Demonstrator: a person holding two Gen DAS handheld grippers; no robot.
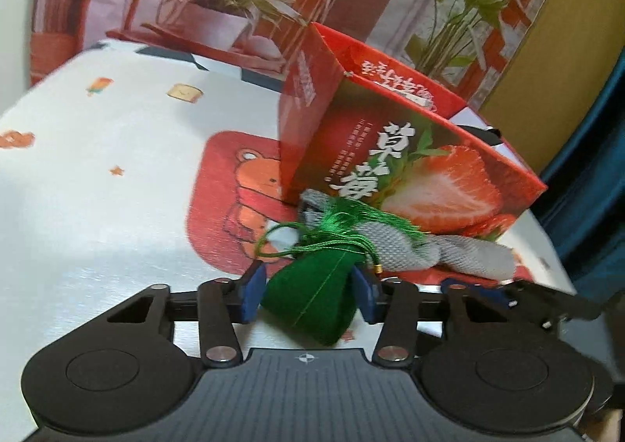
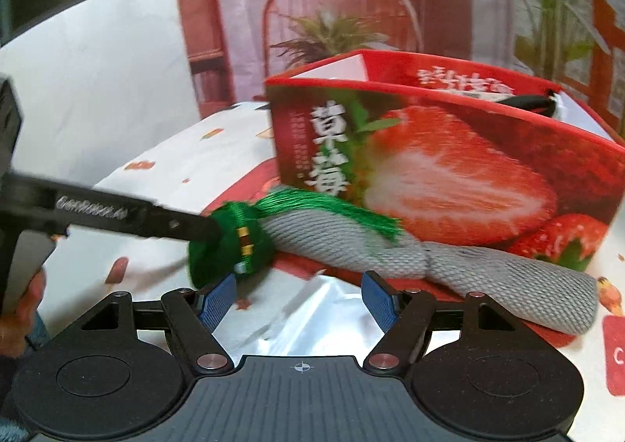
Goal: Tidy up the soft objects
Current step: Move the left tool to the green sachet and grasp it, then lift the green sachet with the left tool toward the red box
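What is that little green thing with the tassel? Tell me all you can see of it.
The green pouch looks like soft felt, cone-shaped, with a stitched seam, a looped cord and a shiny green tassel. It lies on the printed tablecloth between the left gripper's blue pads, which reach both its sides. Its tassel drapes over the grey knitted roll before the strawberry box.

We saw a green felt pouch [image 1: 312, 297] with a green tassel [image 1: 367, 219] lying near us on the cloth, its tassel draped across a grey knitted roll [image 2: 429, 258] stretching rightward just before the open strawberry box [image 2: 449, 176].
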